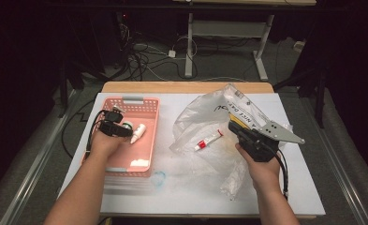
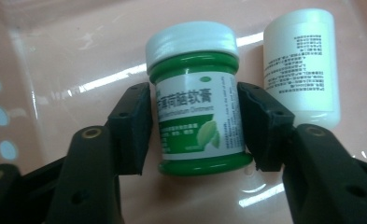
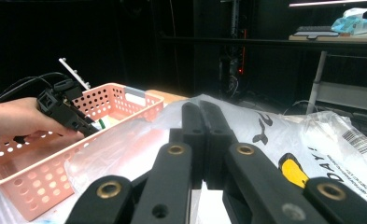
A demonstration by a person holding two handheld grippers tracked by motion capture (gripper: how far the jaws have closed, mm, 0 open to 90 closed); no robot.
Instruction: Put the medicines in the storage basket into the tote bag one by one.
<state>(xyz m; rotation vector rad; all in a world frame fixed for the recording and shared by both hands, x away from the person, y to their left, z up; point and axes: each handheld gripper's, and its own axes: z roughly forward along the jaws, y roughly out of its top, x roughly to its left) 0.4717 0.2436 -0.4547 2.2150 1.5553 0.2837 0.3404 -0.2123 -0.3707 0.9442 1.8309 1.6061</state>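
– Since the left gripper (image 2: 195, 126) has its pads on both sides of the green jar (image 2: 197, 93), is that grip good enough to lift with?

– I'd judge so. The pads sit on the label band, below the white lid and above the bottom rim, so the jar is clamped at its straight wall. Keep the squeeze even and lift straight up; a tilt could let a round, smooth jar twist out.

– What's close by?

– A white bottle (image 2: 302, 65) lies just beside the jar, on the far side of one jaw. Don't swing that way, or the jaw will knock it. Both rest on the floor of the pink basket (image 2: 55, 56), so clear its wall before moving sideways.

– And the other hand?

– The right gripper (image 3: 202, 140) is clenched, jaws together with nothing visible between them, at the near edge of the plastic bag (image 3: 274, 126). Leave it parked there; a red-and-white tube (image 1: 209, 139) lies in that bag.
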